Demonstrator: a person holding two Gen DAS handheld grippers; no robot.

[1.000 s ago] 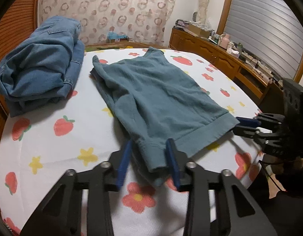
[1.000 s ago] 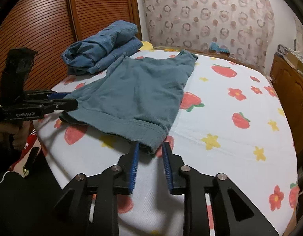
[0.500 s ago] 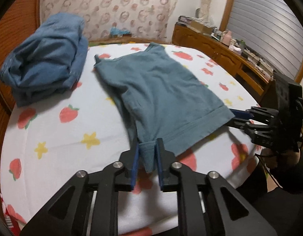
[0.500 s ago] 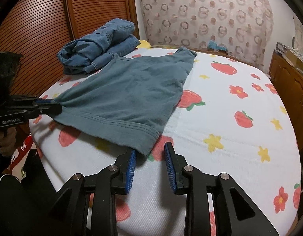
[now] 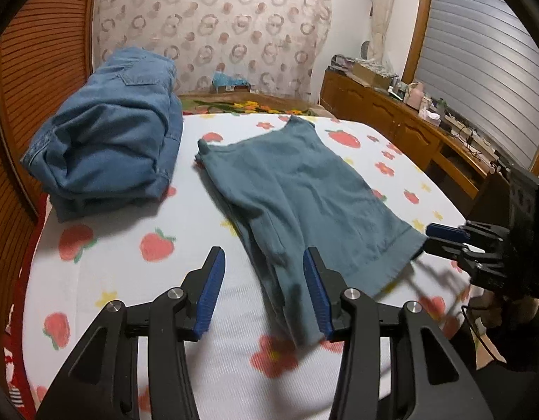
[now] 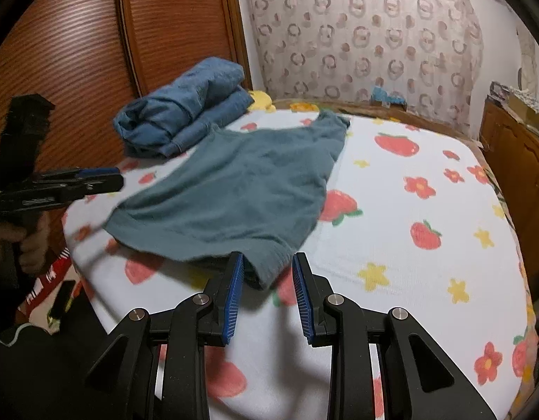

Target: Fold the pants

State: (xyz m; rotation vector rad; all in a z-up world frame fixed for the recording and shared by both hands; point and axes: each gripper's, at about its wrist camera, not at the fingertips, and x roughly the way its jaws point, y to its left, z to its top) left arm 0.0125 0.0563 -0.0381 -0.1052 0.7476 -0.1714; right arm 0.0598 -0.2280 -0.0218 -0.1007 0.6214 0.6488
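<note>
Teal-grey pants lie flat on the strawberry-print bed sheet, hem edge toward me; they also show in the right wrist view. My left gripper is open, its jaws wide apart, just above the near left hem corner, holding nothing. My right gripper is open around the right hem corner without clamping it. In the left wrist view the right gripper sits at the hem's far corner. In the right wrist view the left gripper is beside the other corner.
A folded stack of blue jeans lies at the bed's back left, also seen in the right wrist view. A wooden sideboard with clutter runs along the right. A wooden slatted wall stands left. The bed edge is close in front.
My left gripper was shut on the hem corner half a second ago; it has let go and opened wide. The right gripper stays open and has moved onto its corner. The pants settled flat.
</note>
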